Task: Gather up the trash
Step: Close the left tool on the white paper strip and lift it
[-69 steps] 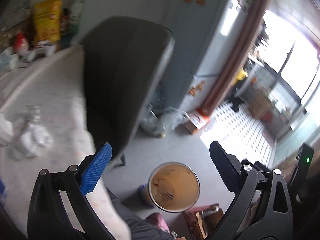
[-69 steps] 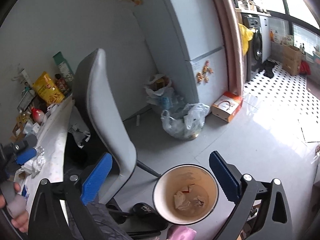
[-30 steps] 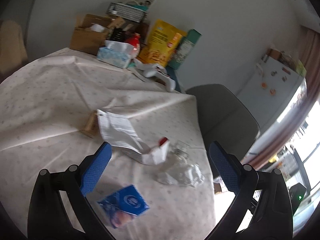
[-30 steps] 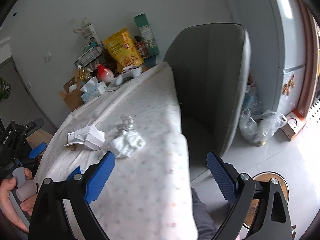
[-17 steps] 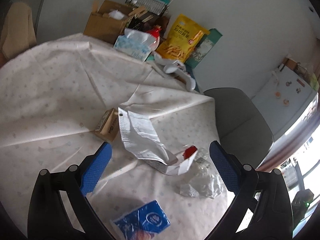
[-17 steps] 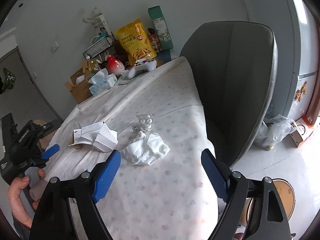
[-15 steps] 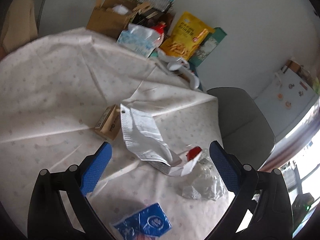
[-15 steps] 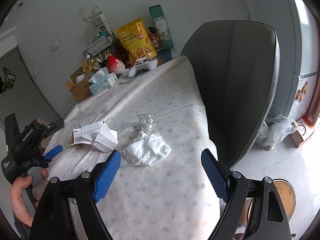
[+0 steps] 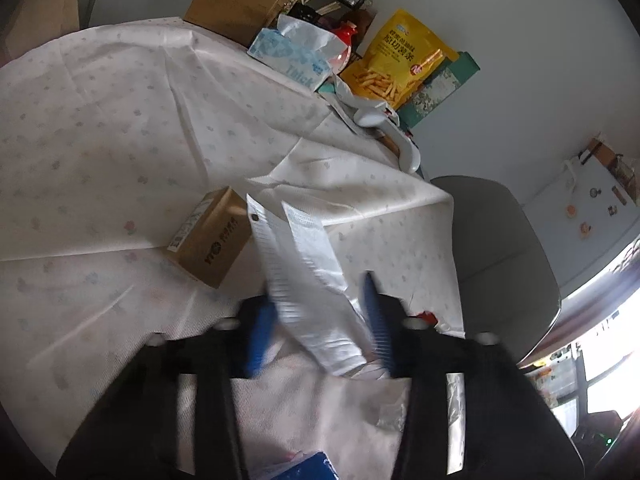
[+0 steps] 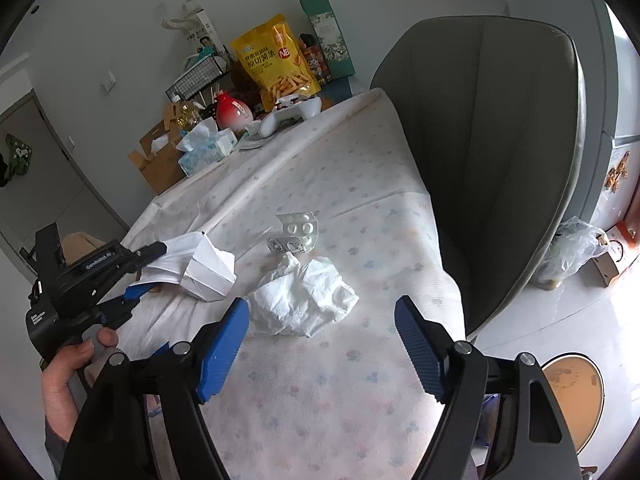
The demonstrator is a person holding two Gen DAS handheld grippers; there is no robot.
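As seen from the left wrist, the left gripper [image 9: 320,320] has just been closing, and its blue fingers [image 9: 260,332] are drawn narrow around a folded white paper wrapper [image 9: 304,276]; motion blur keeps it unclear whether the pads are yet pressed on it; the wrapper is seen lying on the cloth-covered table [image 9: 100,120], just beside a small brown box [image 9: 212,240]; a blue packet [image 9: 304,466] is cut off at the bottom edge, and a bit of clear plastic [image 9: 390,420] is half hidden behind the gripper's frame.

From the right wrist, the right gripper [image 10: 322,344] is shown with its jaws standing wide, though they have just been narrowing, with nothing between them; a crumpled white tissue [image 10: 304,300] is left on the table just ahead of them, with a pill blister pack [image 10: 298,232] beyond it; the left gripper's tips are lost behind the wrapper; a bin [image 10: 572,392] with scraps already inside is partly visible on the floor, cut off by the gripper; the collecting is judged well under way, with several pieces still to be cleared.
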